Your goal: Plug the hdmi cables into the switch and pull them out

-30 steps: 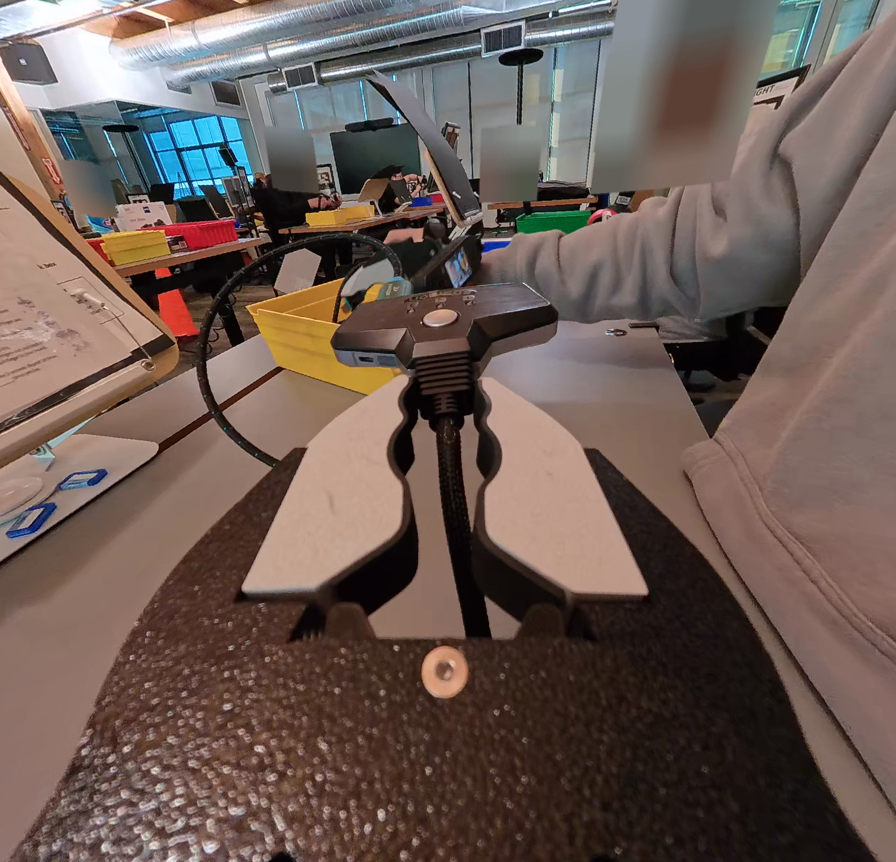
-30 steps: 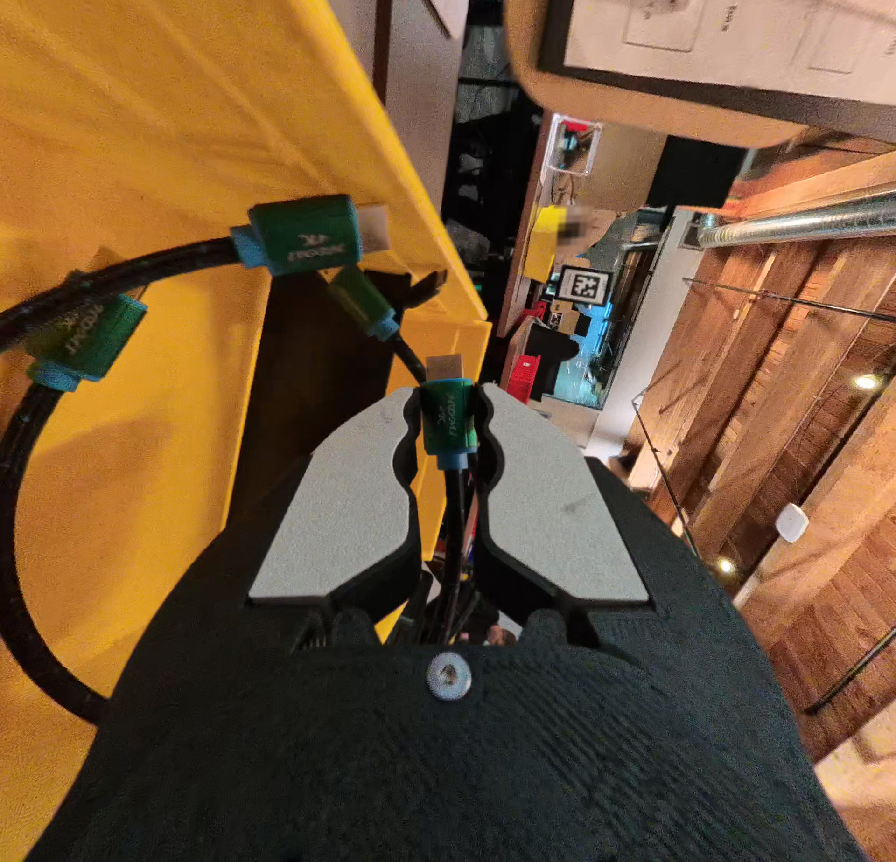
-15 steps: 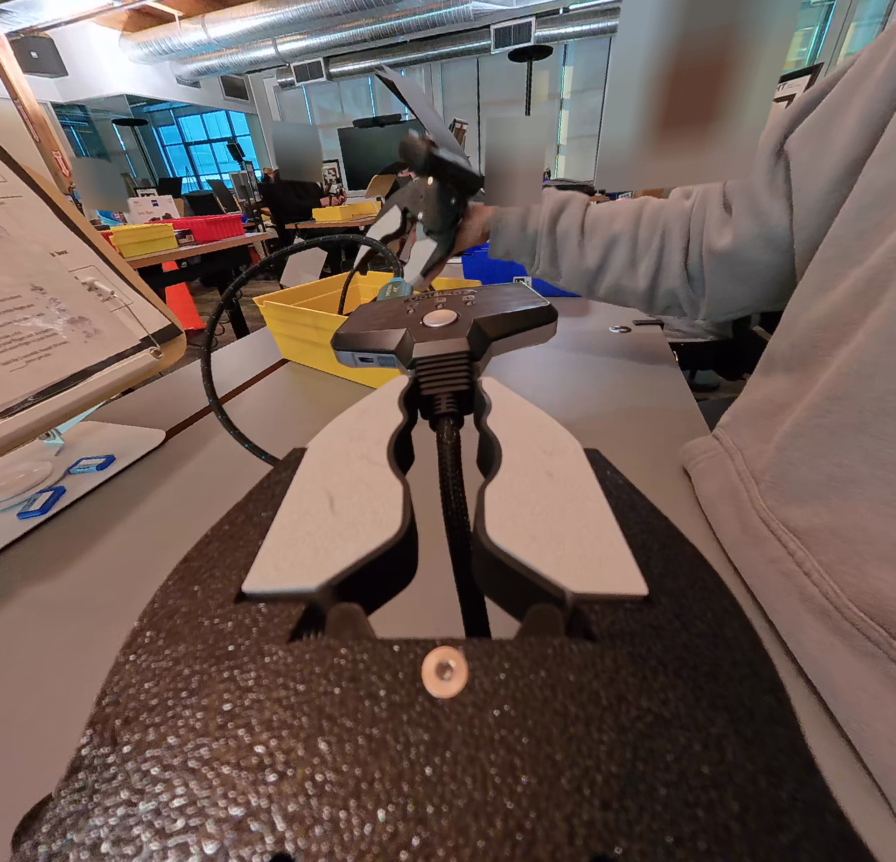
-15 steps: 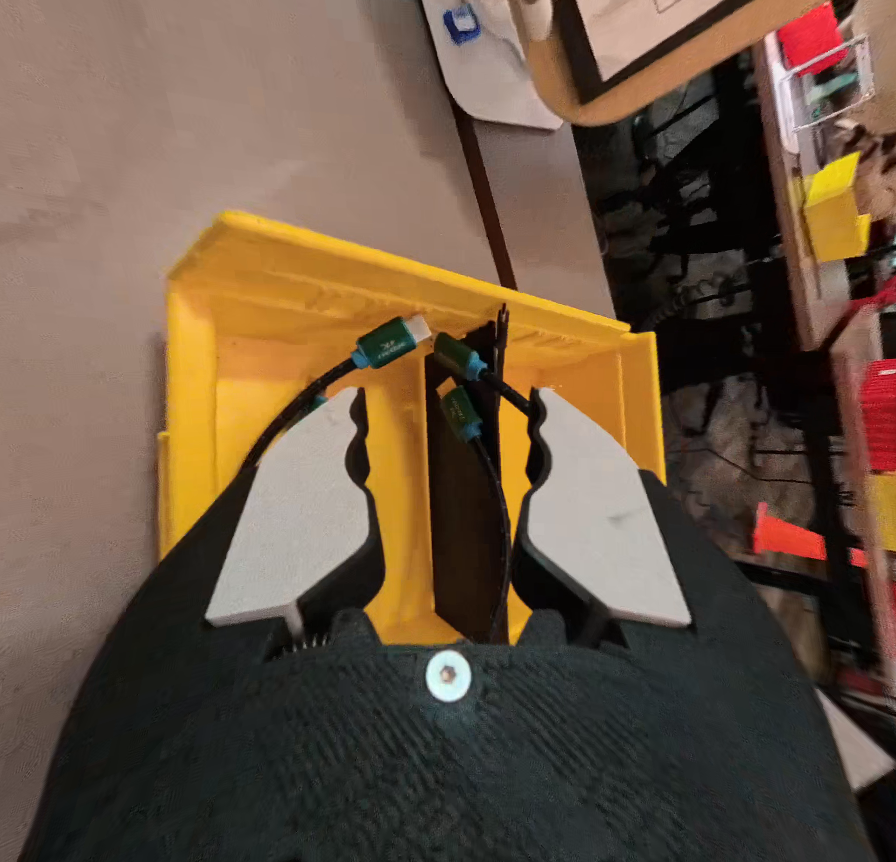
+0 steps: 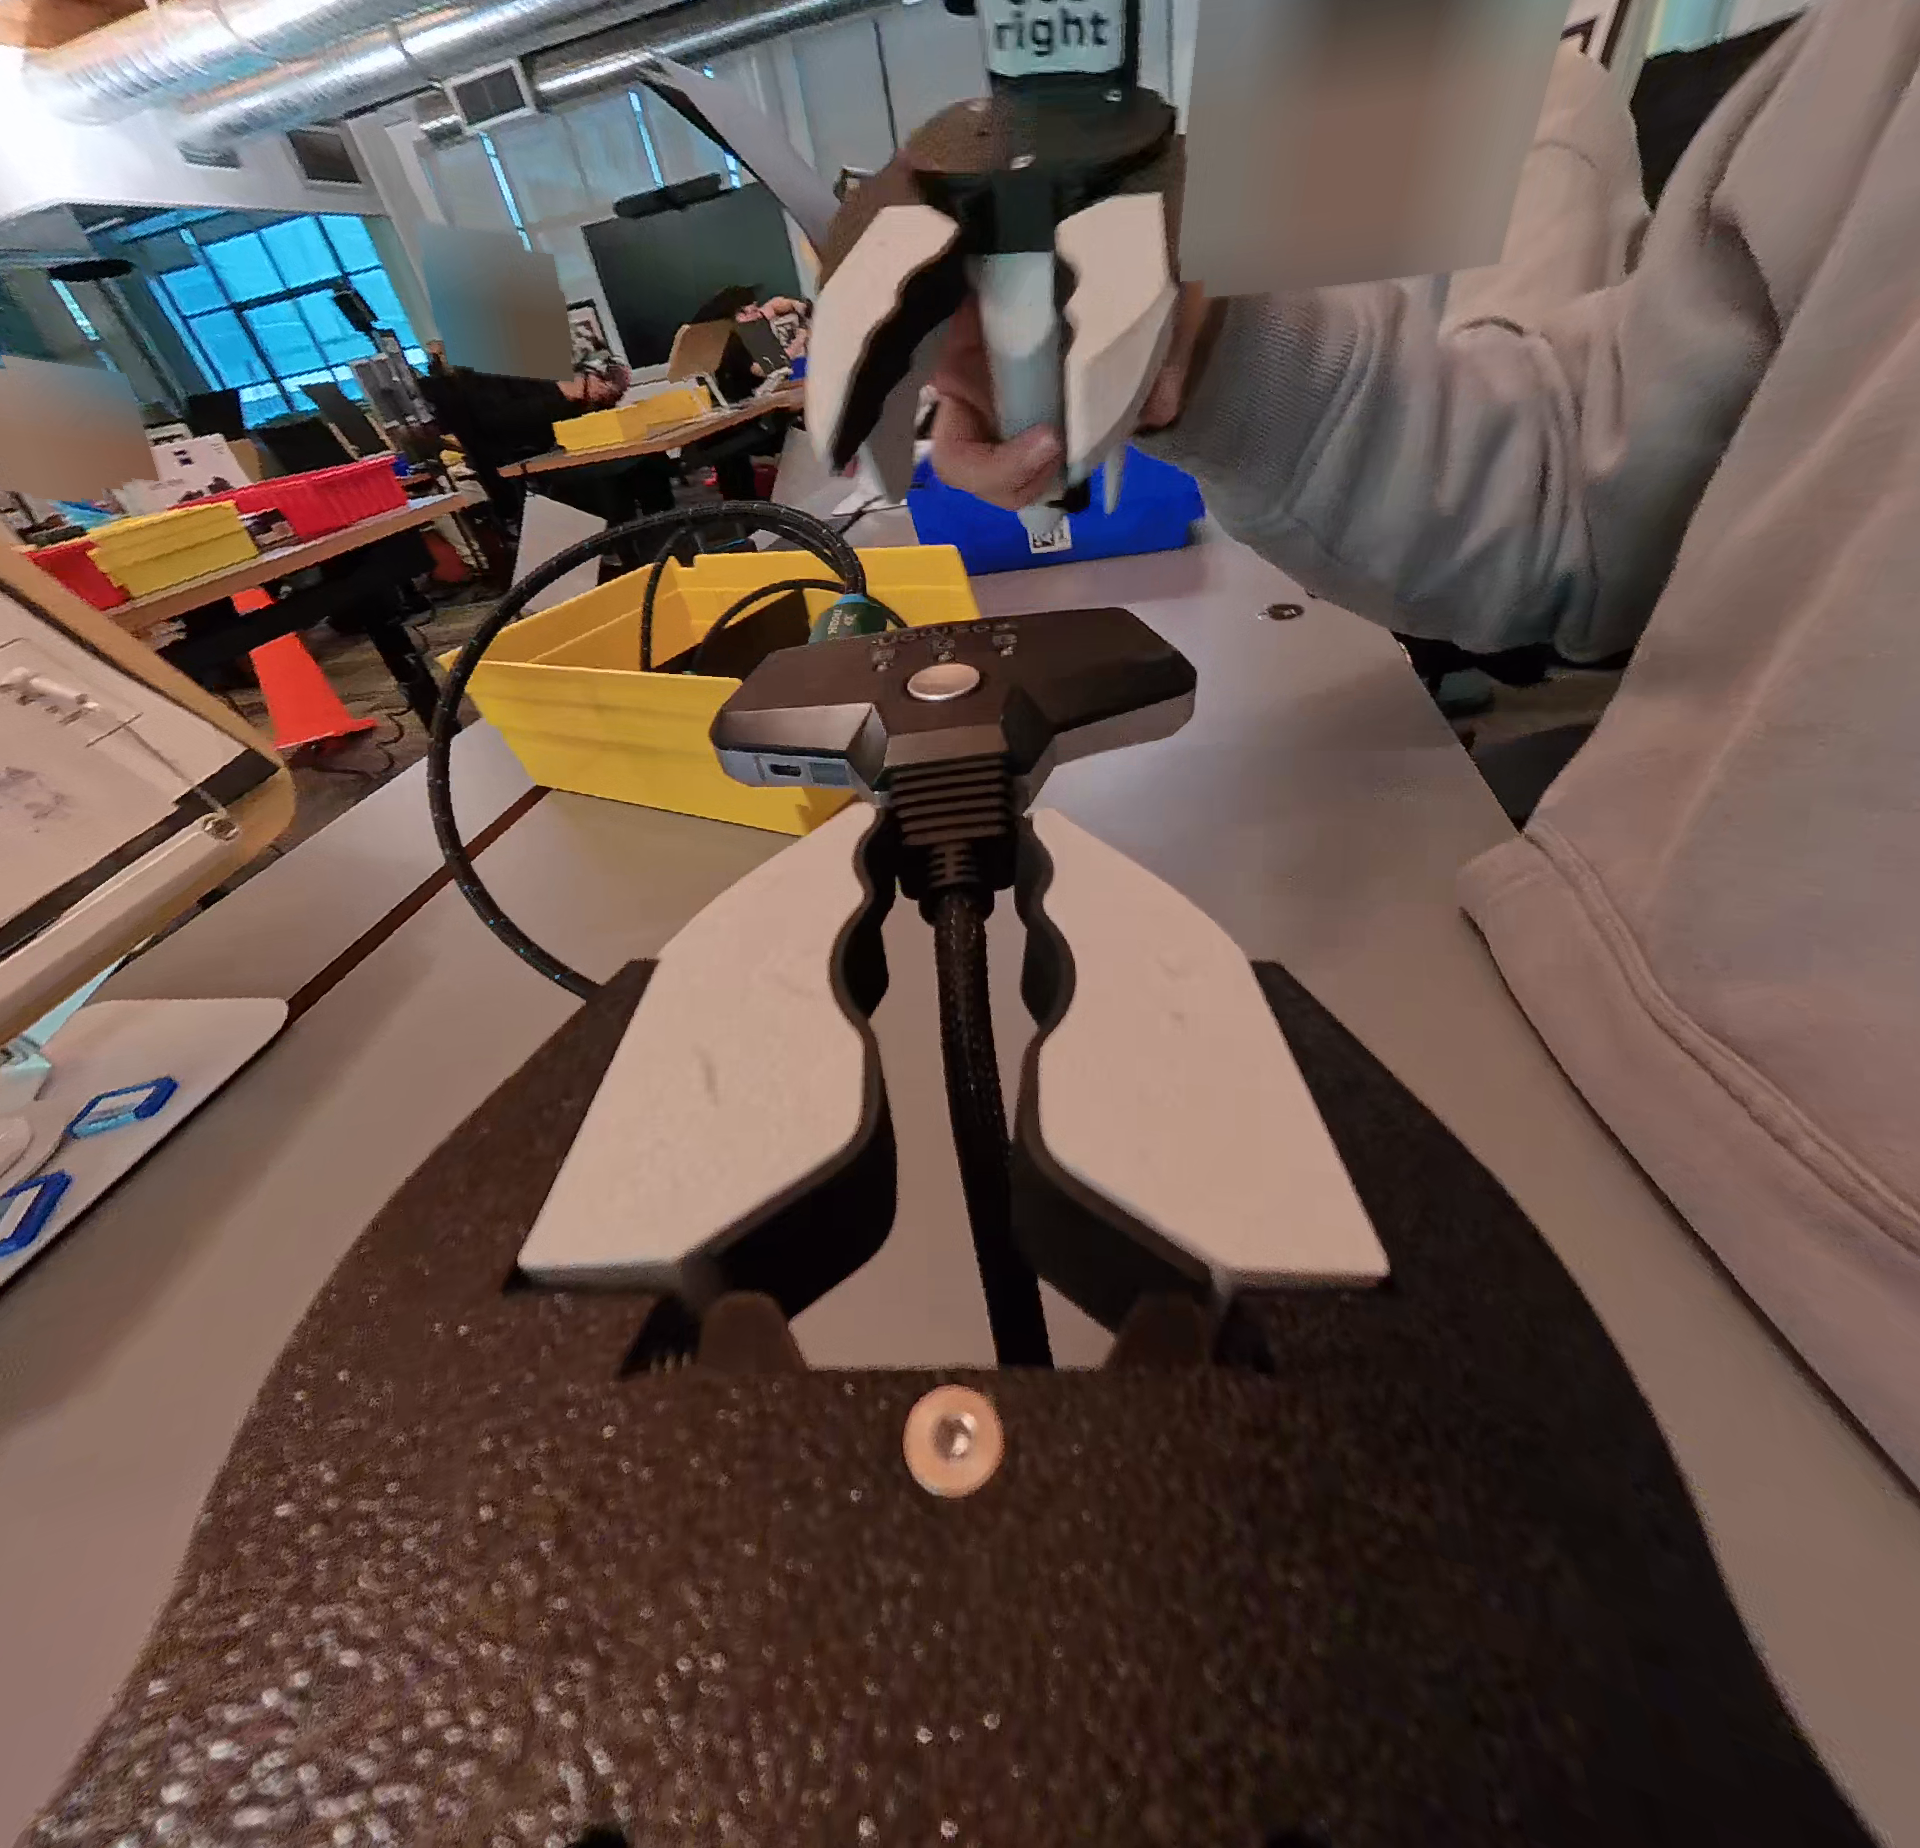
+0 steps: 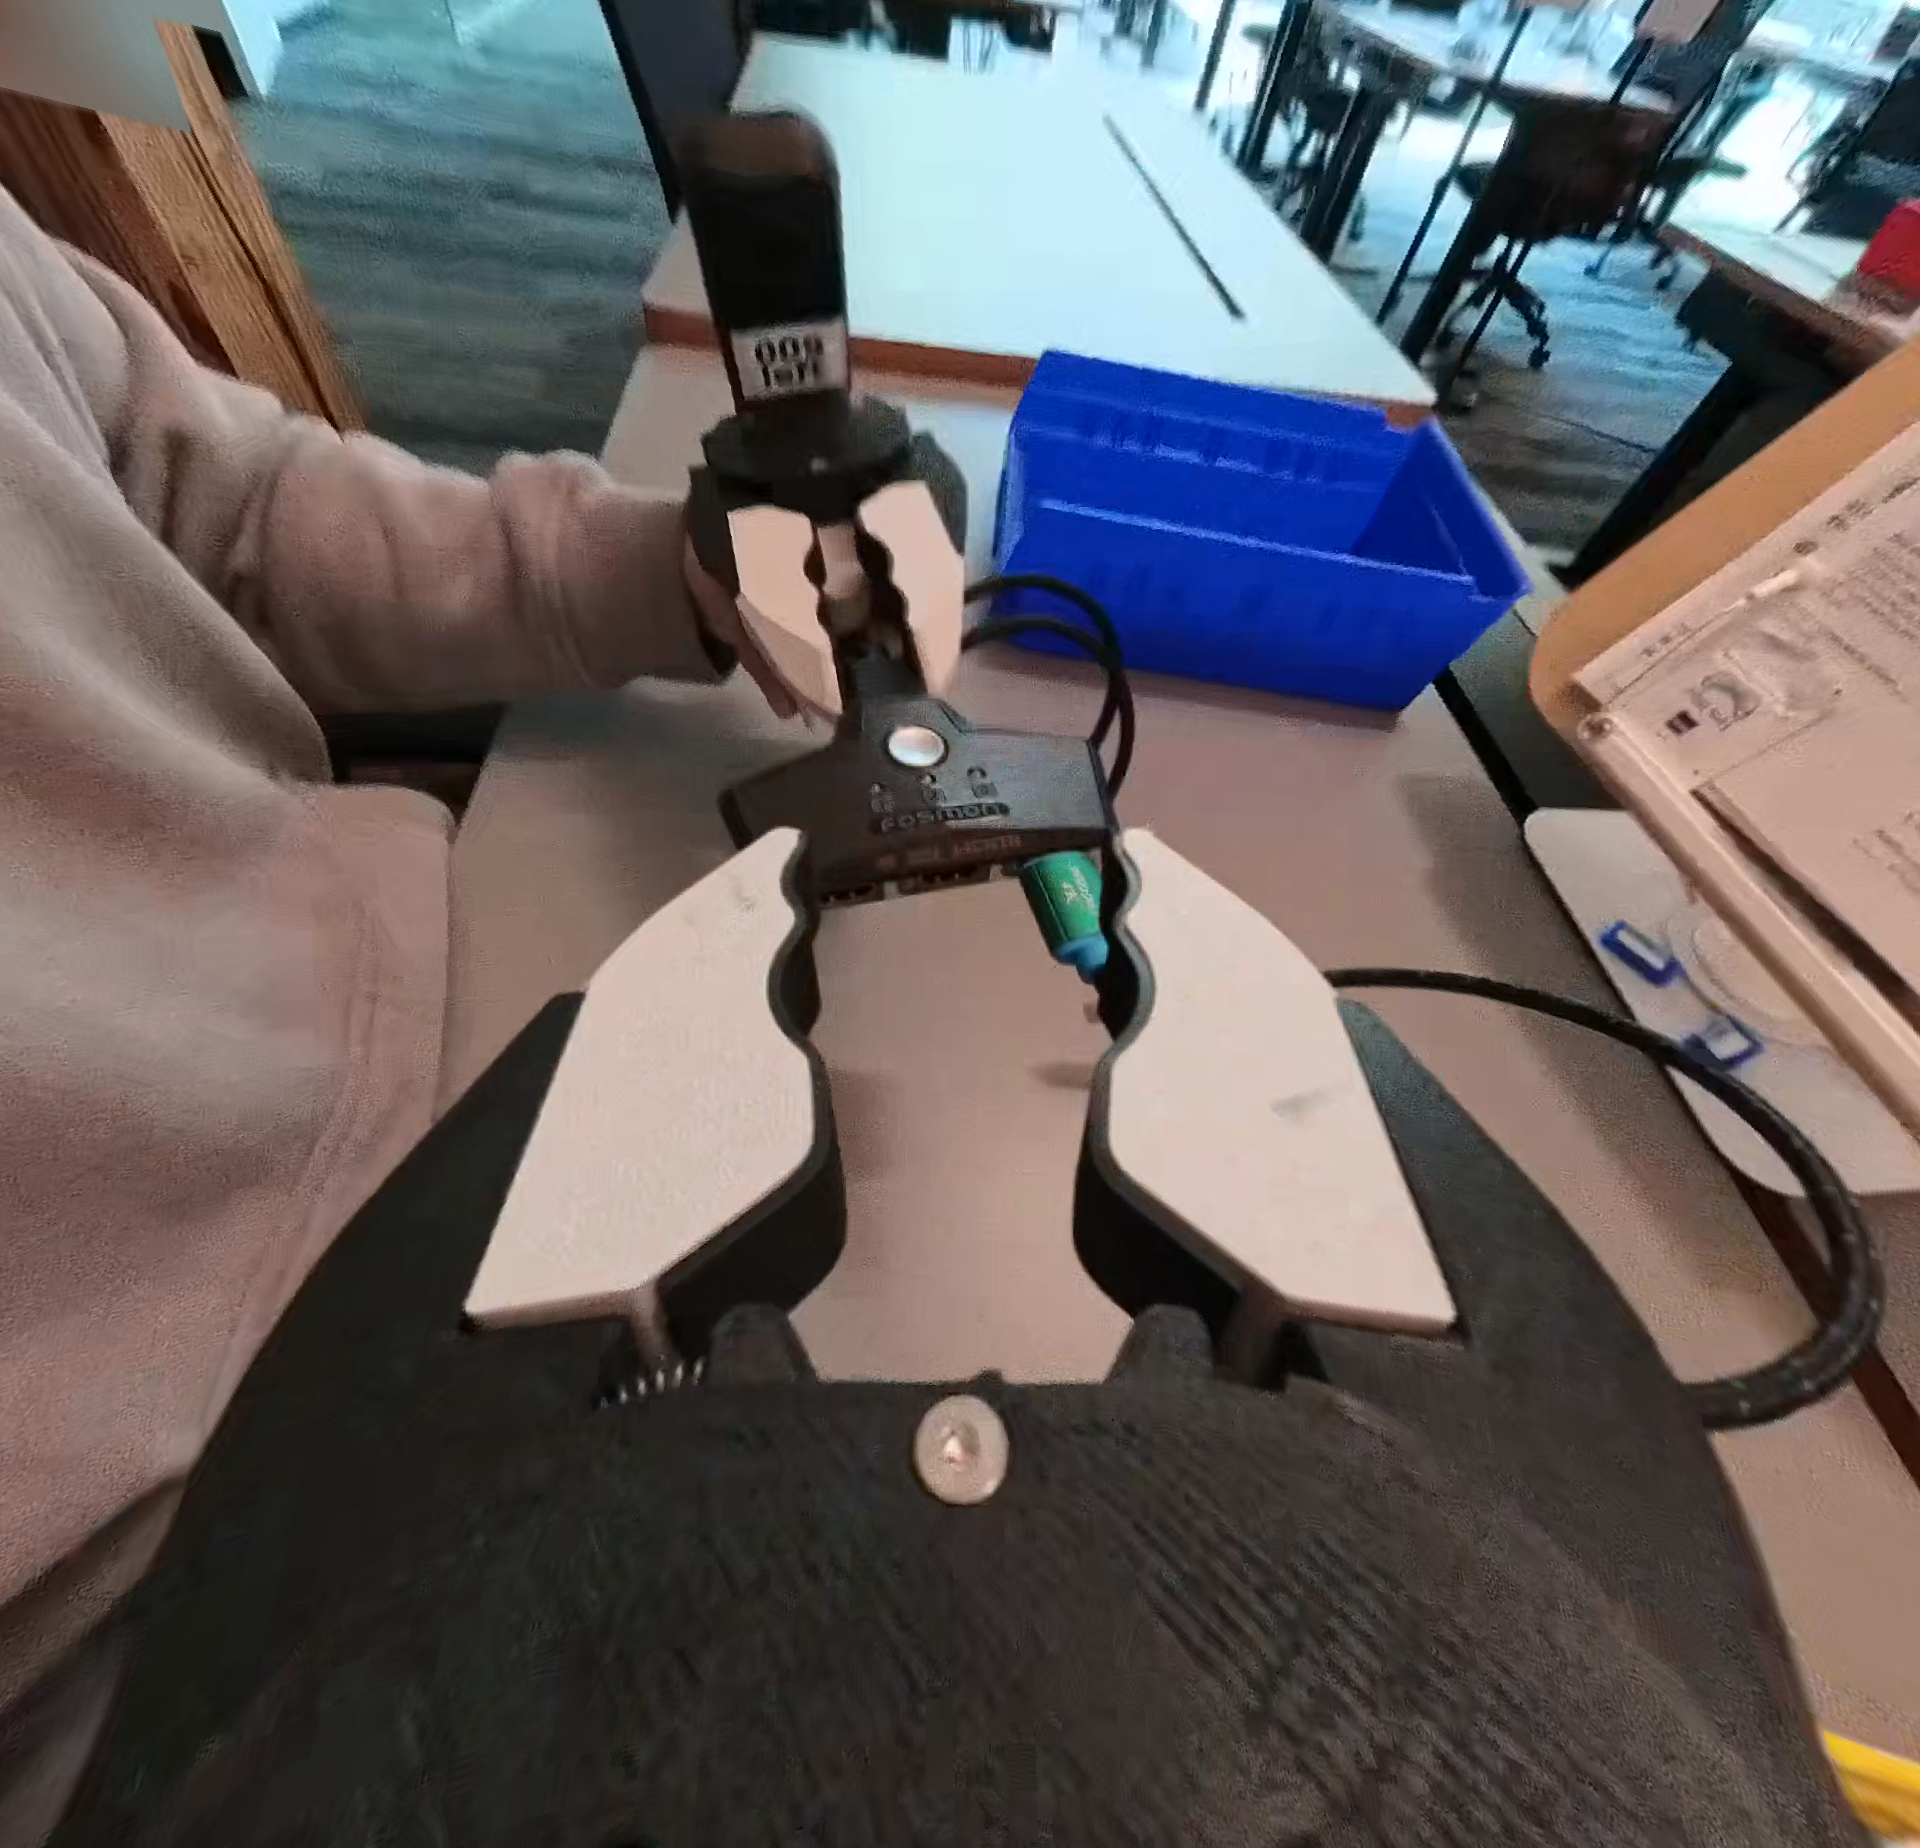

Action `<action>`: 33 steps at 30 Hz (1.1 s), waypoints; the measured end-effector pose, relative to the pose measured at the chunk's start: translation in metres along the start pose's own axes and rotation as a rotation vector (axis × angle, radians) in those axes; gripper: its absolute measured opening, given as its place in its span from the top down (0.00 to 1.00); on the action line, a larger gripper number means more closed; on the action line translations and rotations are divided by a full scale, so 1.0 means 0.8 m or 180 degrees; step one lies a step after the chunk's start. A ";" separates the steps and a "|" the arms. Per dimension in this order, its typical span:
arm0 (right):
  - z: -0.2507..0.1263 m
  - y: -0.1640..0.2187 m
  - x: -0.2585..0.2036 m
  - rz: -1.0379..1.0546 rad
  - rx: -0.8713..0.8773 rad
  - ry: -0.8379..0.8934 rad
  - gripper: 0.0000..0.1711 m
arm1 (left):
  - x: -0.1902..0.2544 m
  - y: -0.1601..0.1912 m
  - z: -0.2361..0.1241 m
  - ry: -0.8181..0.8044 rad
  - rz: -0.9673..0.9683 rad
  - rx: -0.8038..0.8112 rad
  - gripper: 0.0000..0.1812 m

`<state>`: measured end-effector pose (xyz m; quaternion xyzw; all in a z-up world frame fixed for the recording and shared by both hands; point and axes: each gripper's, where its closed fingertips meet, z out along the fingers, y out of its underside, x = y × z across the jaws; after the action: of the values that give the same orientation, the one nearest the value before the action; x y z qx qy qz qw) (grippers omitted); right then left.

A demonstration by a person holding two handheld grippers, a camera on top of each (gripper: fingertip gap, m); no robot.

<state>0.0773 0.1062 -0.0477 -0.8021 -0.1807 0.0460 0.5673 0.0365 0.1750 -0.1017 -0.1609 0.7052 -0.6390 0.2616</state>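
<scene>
One green plug seated in switch; pull-out step. Left gripper fingers pinch switch's cable stub. Right gripper fingers spread, plug beside right finger; next: close on it.

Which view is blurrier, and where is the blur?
Right wrist view: blurrier, with motion smear over the left gripper, blue bin and far desks; the switch is soft. Left wrist view: the switch is sharp, but the right gripper and the frame edges smear; wide-angle bending in both.
</scene>
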 end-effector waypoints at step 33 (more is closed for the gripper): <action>0.034 0.063 -0.003 0.0430 -0.0513 -0.0356 0.85 | 0.025 0.002 0.009 0.0360 0.0371 -0.0226 0.88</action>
<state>0.0798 0.1148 -0.1046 -0.8516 -0.1608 0.1141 0.4856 0.0241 0.1582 -0.1072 -0.0924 0.7492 -0.6055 0.2521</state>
